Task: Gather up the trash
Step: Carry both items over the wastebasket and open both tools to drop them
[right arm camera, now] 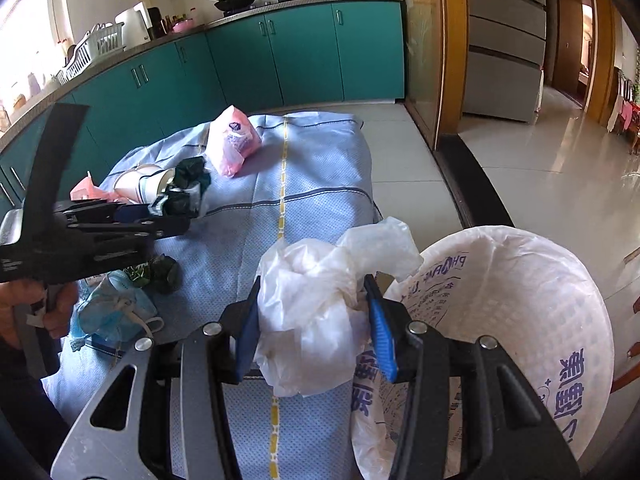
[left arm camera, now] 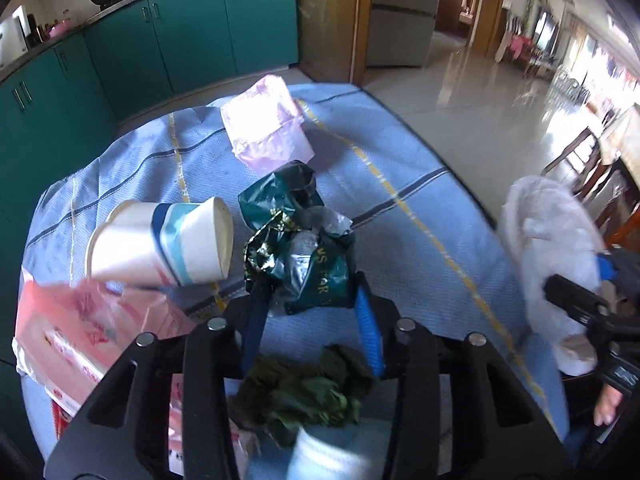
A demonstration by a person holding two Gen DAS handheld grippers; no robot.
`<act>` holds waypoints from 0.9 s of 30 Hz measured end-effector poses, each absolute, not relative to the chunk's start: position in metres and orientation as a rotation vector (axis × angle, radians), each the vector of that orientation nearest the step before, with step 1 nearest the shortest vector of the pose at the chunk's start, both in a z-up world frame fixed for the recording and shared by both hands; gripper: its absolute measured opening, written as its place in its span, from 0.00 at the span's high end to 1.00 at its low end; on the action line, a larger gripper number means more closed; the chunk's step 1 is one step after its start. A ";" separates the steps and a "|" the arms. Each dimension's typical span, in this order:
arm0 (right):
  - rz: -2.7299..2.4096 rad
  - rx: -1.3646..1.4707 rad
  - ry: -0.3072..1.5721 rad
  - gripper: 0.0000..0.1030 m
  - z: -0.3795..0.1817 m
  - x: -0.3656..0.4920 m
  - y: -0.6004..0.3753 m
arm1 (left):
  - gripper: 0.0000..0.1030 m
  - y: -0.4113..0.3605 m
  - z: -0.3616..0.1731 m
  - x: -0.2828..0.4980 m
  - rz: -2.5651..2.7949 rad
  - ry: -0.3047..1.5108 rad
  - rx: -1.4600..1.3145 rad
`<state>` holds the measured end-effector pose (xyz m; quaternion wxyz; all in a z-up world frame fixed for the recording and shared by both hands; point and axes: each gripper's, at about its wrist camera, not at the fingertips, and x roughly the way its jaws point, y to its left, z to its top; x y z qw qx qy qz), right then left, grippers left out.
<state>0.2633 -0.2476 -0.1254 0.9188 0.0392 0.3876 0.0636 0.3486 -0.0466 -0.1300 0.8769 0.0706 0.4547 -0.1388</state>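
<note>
The crumpled dark green foil wrapper with gold lettering (left arm camera: pixel 304 264) was seen clamped between the blue pads of the left gripper (left arm camera: pixel 310 300), lying straight ahead of the fingers on the pale blue checked tablecloth (left arm camera: pixel 400 240), its long axis running away from the camera. The bunched translucent white plastic bag (right arm camera: pixel 316 312) was pinched by the right gripper (right arm camera: pixel 314 320), its loose end flaring up and right toward the white basket lined with a printed plastic bag (right arm camera: pixel 520 300), which stood just beside that gripper on its right. The right hand was judged the nearer to the bin, so a short swing rightward over the rim seemed called for; the left had the whole table to cross.

Two nested paper cups with blue bands (left arm camera: pixel 168 240) were lying on their side touching the wrapper's left edge. A pink plastic bag (left arm camera: pixel 268 120) was set farther back, wilted green leaves (left arm camera: pixel 304 396) and a blue face mask (right arm camera: pixel 116 312) nearer. Teal kitchen cabinets (right arm camera: pixel 240 60) and a glossy tiled floor (right arm camera: pixel 520 160) were visible beyond.
</note>
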 end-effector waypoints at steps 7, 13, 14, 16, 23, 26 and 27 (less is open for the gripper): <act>0.075 0.099 0.747 0.54 -0.109 0.248 -0.273 | 0.59 -0.052 -0.088 0.307 -0.365 0.814 0.137; -0.075 0.121 0.627 0.54 -0.083 0.213 -0.321 | 0.59 -0.084 -0.062 0.274 -0.491 0.676 0.070; -0.104 0.123 0.618 0.54 -0.082 0.209 -0.328 | 0.59 -0.093 -0.063 0.273 -0.509 0.680 0.072; -0.197 0.143 0.609 0.54 -0.083 0.200 -0.351 | 0.59 -0.116 -0.068 0.268 -0.558 0.697 0.077; -0.309 0.242 0.626 0.54 -0.097 0.194 -0.397 | 0.58 -0.218 -0.118 0.248 -0.769 0.810 0.161; -0.308 0.231 0.632 0.53 -0.099 0.195 -0.398 | 0.47 -0.238 -0.135 0.242 -0.782 0.815 0.222; -0.306 0.225 0.635 0.53 -0.100 0.196 -0.396 | 0.31 -0.239 -0.138 0.242 -0.776 0.814 0.232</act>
